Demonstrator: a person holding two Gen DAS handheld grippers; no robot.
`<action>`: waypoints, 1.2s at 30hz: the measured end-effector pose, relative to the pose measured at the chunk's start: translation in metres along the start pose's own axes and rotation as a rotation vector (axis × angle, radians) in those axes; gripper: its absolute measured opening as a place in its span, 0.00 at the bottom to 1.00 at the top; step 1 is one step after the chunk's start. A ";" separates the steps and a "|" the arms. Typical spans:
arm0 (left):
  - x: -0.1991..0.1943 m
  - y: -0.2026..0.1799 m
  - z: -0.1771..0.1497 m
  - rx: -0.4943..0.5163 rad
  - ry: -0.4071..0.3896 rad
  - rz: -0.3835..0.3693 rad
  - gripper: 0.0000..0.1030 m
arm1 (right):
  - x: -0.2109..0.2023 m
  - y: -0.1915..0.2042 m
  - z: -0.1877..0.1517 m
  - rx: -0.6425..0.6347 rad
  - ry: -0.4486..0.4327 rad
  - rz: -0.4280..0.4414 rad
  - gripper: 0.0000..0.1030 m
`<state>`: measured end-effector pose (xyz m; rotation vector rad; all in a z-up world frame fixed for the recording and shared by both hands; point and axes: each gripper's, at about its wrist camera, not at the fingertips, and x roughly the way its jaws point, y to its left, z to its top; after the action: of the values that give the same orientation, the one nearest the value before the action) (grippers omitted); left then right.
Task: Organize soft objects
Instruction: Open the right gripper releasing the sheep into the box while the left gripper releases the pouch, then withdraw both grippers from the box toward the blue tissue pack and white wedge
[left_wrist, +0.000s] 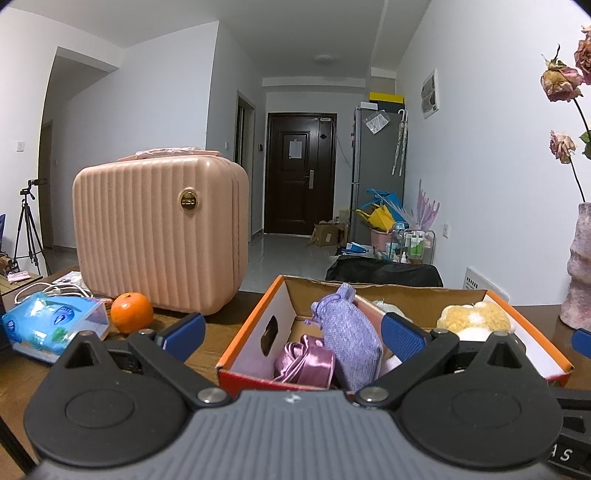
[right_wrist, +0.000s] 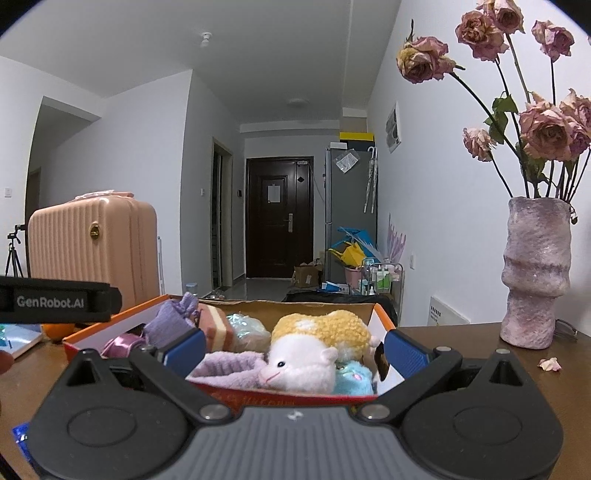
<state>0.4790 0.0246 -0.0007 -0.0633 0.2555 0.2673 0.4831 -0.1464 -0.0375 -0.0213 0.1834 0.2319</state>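
Observation:
An orange-rimmed cardboard box (left_wrist: 255, 325) (right_wrist: 110, 325) on the brown table holds soft items. In the left wrist view a lilac drawstring pouch (left_wrist: 347, 332) leans over a shiny pink satin piece (left_wrist: 304, 363), with a yellow plush (left_wrist: 474, 319) further right. My left gripper (left_wrist: 293, 334) is open just before the box, holding nothing. The right wrist view shows a white-and-yellow plush hamster (right_wrist: 314, 350), a lilac knit piece (right_wrist: 225, 367), a blue fluffy item (right_wrist: 352, 382) and the pouch (right_wrist: 170, 325). My right gripper (right_wrist: 295, 349) is open at the box's near rim, empty.
A pink ribbed hard case (left_wrist: 159, 232) stands at the back left, with an orange (left_wrist: 131, 312) and a blue tissue pack (left_wrist: 48, 325) in front. A pink vase of dried roses (right_wrist: 535, 273) stands on the right, a fallen petal (right_wrist: 549, 363) near it.

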 end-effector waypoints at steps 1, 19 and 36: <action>-0.003 0.001 -0.001 -0.001 0.001 0.000 1.00 | -0.004 0.001 -0.001 0.000 0.001 0.000 1.00; -0.056 0.024 -0.016 0.021 0.028 -0.005 1.00 | -0.056 0.014 -0.012 0.006 0.028 0.000 1.00; -0.099 0.042 -0.034 0.070 0.085 -0.036 1.00 | -0.099 0.029 -0.023 -0.015 0.089 0.014 1.00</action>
<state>0.3669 0.0367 -0.0093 -0.0101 0.3472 0.2204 0.3772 -0.1418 -0.0422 -0.0449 0.2707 0.2459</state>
